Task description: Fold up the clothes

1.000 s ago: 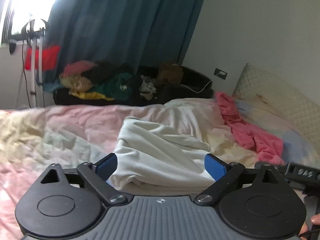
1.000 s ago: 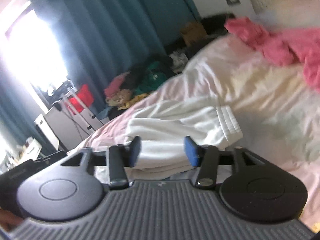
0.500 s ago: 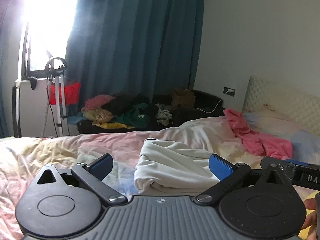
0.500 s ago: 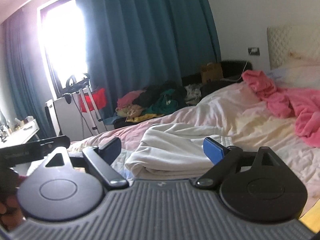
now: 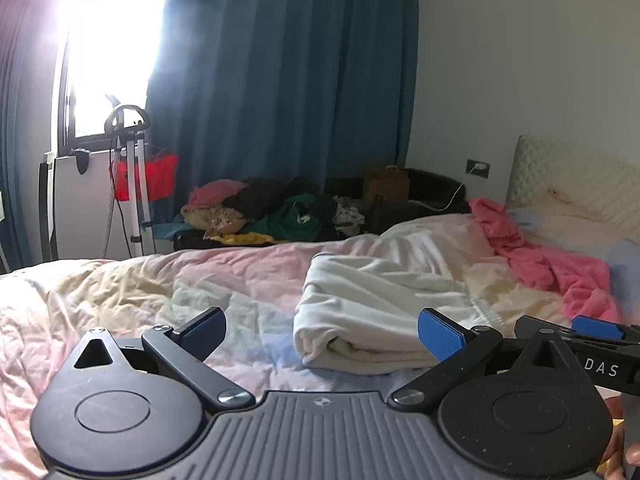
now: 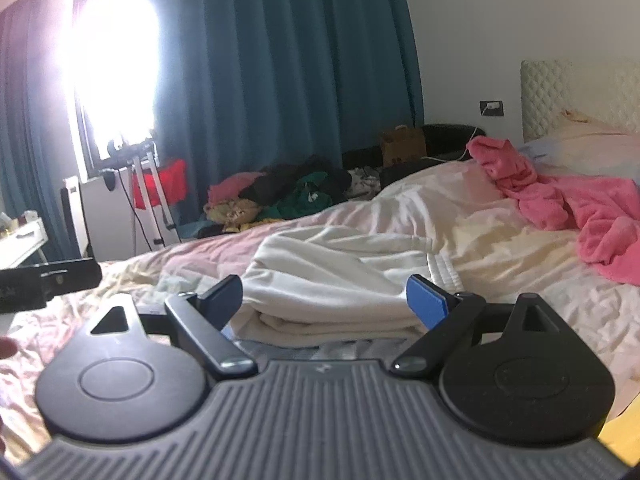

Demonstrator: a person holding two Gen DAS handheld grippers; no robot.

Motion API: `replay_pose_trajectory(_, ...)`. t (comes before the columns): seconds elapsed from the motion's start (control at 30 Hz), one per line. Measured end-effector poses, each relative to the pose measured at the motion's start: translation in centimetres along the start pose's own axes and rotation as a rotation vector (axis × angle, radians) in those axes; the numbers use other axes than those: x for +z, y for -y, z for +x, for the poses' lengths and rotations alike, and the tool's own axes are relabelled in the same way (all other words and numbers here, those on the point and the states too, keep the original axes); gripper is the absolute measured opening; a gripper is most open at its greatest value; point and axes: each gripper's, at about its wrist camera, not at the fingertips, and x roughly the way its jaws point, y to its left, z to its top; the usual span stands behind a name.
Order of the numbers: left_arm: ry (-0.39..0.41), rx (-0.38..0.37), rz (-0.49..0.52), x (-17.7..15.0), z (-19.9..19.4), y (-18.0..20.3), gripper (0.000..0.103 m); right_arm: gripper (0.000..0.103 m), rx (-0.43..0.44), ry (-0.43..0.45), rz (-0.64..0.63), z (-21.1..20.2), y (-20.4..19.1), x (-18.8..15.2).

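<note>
A folded white garment [image 5: 376, 312] lies on the bed, also in the right wrist view [image 6: 332, 280]. My left gripper [image 5: 320, 332] is open and empty, held back from the garment's near left corner. My right gripper [image 6: 324, 300] is open and empty, just in front of the garment's near edge, not touching it. The right gripper's blue-padded finger [image 5: 596, 328] shows at the right edge of the left wrist view. The left gripper's body [image 6: 48, 280] shows at the left edge of the right wrist view.
A pink garment [image 6: 572, 204] lies crumpled on the bed's right, near the pillows and quilted headboard [image 6: 580, 96]. The bed has a wrinkled pastel cover [image 5: 160, 280]. A pile of clothes [image 5: 272, 212] sits beyond the bed under blue curtains. A metal stand [image 5: 132, 176] stands by the window.
Both grippers have pulled back and levelled off from the white garment, which looks smaller now. The right gripper's fingers have opened wide. The garment stays folded on the bed.
</note>
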Motion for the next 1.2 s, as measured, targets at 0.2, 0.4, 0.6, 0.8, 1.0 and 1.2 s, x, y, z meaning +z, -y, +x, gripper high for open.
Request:
replay_pose_trajectory(0.2, -0.006, 0.025, 0.012, -0.9, 1.3, -0.7, 0.103, 0.090, -0.033, -0.007, -0.038, 1.5, -1.1, -1.4)
replay_pose_trajectory(0.4, 0.006, 0.036, -0.010, -2.6, 2.4, -1.2, 0.103, 0.090, -0.070, 0.008, -0.069, 2.5, -2.2, -2.9)
replay_pose_trajectory(0.6, 0.003, 0.032, 0.006, -3.4, 2.7, -0.9, 0.103, 0.090, -0.051, -0.002, -0.077, 3.0, -3.2, -3.6)
replay_pose_trajectory(0.8, 0.018, 0.038, 0.002, -3.2, 2.6, -0.9, 0.103, 0.090, -0.060, -0.006, -0.080, 3.1, -3.6, -3.7)
replay_pose_trajectory(1.0, 0.017, 0.045, -0.009, -3.2, 2.4, -1.1, 0.103, 0.090, -0.076, -0.001, -0.050, 2.9, -3.2, -3.7)
replay_pose_trajectory(1.2, 0.025, 0.061, -0.007, -3.2, 2.1, -1.3, 0.103, 0.090, -0.073, -0.012, -0.059, 3.0, -3.3, -3.8)
